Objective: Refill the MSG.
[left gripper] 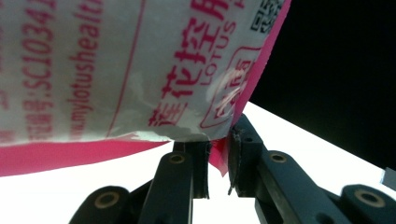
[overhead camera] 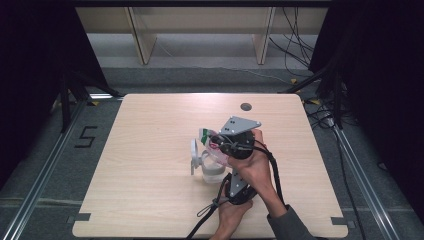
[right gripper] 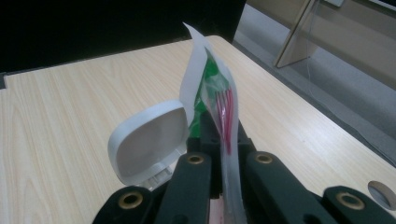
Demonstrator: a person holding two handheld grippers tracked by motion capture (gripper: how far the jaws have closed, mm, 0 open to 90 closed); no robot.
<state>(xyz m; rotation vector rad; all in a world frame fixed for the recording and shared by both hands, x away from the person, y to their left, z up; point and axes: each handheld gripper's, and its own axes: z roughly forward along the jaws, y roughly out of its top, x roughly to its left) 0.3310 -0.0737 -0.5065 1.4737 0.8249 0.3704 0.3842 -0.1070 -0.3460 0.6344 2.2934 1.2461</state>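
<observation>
A: Packet held up over mid-table, just above white container with hinged lid standing open. Both claws on it: right gripper clamped tight on one edge, film pinched flat between the jaws; left gripper nipping the pink seam at a lower corner, jaws nearly together with the film between.

B: Hands stacked close in high view, right hand over left hand. Risks?

A: Likely a tear-open or pour step. Pulling apart unevenly could rip film sideways and scatter contents across table instead of into container. Left grip very shallow, on seam corner only; could slip off under tension. Packet bottom hanging near lid; could knock lid shut or tip the container.

B: View differences?

A: Left gripper view: pink print and code on the packet face, legible, plus exact bite on the seam. Right gripper view: packet edge-on, green and red inside, lid underside beside the jaws. High view: overall placement on table, cable grommet beyond; bite of either claw not readable there.
</observation>
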